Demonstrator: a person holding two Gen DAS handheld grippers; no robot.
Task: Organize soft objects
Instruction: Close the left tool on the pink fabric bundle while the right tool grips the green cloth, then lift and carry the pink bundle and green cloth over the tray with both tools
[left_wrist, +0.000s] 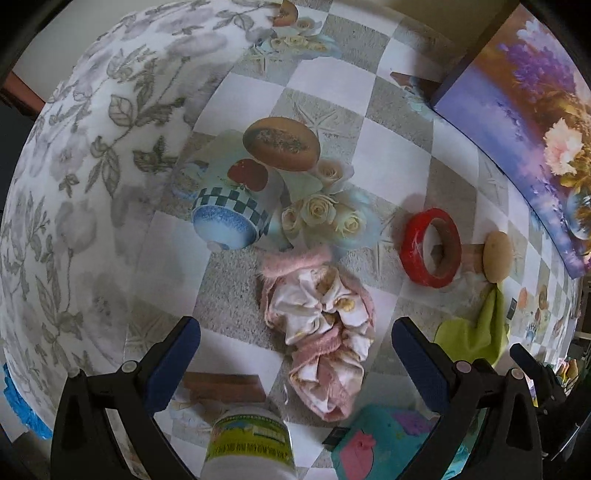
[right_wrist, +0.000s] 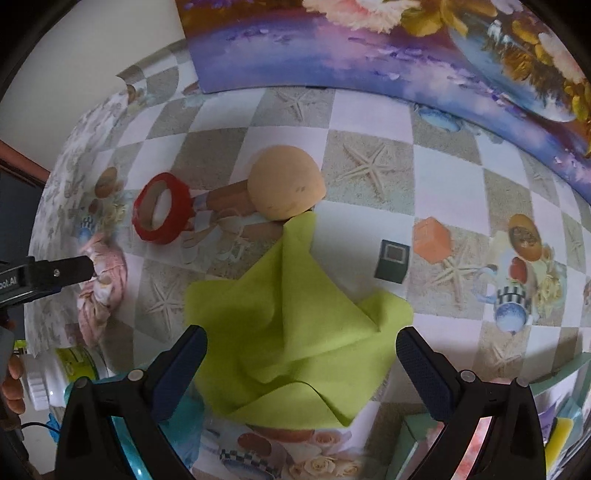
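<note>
Blue-padded jaws of the left gripper (left_wrist: 295, 354) stand wide above a crumpled pink-and-white cloth (left_wrist: 319, 332), nothing pressed between them. A labelled bottle (left_wrist: 249, 439) sits nearest, beside a teal box (left_wrist: 384, 439) whose contents I cannot tell. The right gripper (right_wrist: 301, 358) is equally wide over a lime-green cloth (right_wrist: 295, 332). Both cloths lie on a checkered tablecloth (right_wrist: 369, 110). Farther off sit a red tape roll (right_wrist: 162, 208), a tan sponge (right_wrist: 286, 188) and, against the wall, a floral painting (right_wrist: 369, 48).
</note>
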